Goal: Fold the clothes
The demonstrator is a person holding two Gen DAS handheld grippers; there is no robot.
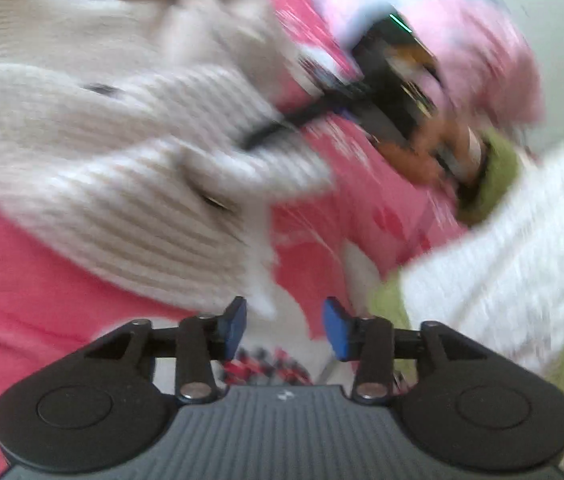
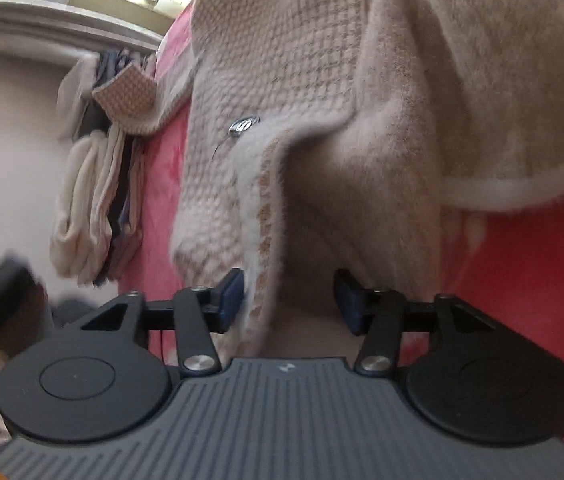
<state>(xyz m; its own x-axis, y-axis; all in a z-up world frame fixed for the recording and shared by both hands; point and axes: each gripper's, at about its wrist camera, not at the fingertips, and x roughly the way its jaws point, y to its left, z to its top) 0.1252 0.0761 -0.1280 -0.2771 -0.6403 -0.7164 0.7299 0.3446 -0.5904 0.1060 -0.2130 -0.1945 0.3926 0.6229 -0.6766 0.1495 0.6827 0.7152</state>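
My left gripper [image 1: 285, 330] has jaws spread, gripping nothing. My right gripper [image 2: 289, 300] has jaws spread around the white-trimmed edge of the beige knit cardigan [image 2: 322, 80], not pinching. The cardigan lies on the pink bedspread [image 2: 530, 272].

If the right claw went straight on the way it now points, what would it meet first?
Most likely the beige knit cardigan: its fuzzy front edge already lies between the open right claw fingers, though exact depth is unclear.
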